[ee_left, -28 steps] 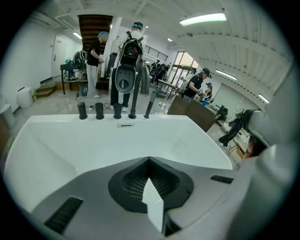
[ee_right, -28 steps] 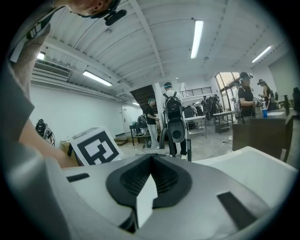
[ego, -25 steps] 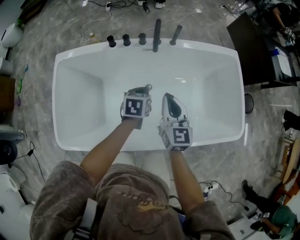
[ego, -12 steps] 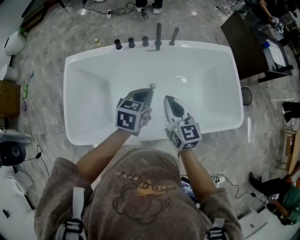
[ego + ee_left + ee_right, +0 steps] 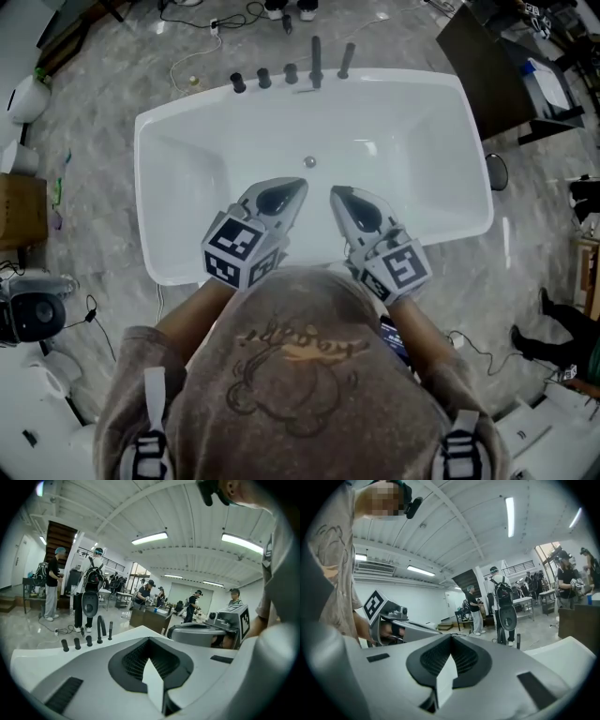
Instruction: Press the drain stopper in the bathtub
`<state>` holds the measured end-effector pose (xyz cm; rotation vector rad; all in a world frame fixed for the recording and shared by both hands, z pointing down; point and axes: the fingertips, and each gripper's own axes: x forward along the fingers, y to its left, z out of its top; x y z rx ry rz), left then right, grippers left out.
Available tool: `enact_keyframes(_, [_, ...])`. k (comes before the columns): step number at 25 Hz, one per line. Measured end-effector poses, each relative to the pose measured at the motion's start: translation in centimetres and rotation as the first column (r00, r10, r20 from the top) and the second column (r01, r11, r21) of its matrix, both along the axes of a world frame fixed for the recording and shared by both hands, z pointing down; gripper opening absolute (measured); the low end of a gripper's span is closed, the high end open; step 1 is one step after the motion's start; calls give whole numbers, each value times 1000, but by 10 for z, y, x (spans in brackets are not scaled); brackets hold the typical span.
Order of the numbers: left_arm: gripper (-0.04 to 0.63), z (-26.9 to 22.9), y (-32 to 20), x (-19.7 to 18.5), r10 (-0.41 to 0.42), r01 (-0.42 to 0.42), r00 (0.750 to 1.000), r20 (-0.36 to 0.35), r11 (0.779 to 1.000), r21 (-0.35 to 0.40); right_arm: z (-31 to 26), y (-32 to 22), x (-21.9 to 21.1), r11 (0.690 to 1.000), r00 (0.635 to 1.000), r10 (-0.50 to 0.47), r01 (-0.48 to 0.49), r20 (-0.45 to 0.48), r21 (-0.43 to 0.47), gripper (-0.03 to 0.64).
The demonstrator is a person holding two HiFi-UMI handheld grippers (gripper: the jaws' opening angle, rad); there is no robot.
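Drain stopper (image 5: 309, 162) sits untouched on the bathtub (image 5: 178, 187) floor, toward the taps (image 5: 291, 73). Left gripper (image 5: 297, 185), jaws together and empty, hovers nearest; lowering its tip squarely onto the stopper looks best. Right gripper (image 5: 335, 192), likewise closed on nothing, should keep clear.

The floor (image 5: 94, 131) was grey, marbled and glossy, with cables (image 5: 192, 56) trailing over it. A dark table (image 5: 483, 66) stood at the far right and a cardboard box (image 5: 23, 211) sat at the left edge. Overhead ran a white beamed ceiling (image 5: 93, 508) carrying long strip lights (image 5: 150, 538), all lit. The walls (image 5: 412, 599) were plain white, with an air-conditioning unit (image 5: 375, 567) mounted high on one. A dark staircase (image 5: 60, 538) rose at the left, beside a railed upper level (image 5: 110, 563). People (image 5: 50, 581) stood about among dark workbenches (image 5: 149, 619) further back.
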<state>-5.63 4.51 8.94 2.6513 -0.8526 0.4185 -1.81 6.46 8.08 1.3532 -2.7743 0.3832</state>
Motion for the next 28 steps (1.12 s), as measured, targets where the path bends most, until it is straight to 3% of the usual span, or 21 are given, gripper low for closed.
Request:
enact_keyframes(8, [0,-29,2,-9,33,-9,993,-115,980,201,-27,1,-20,986,993,-104,94,59,141,-2])
enact_keyframes(14, [0,-25,-2,-21,-3,31,990,-138,978,205,-26,-2,-28,979,987,-142,130,69,160,-2])
enact_keyframes(28, [0,-22,-4,-19,30,2,989,-148,977,212,-18,0,-25,976,982,-180,172,52,131,-2])
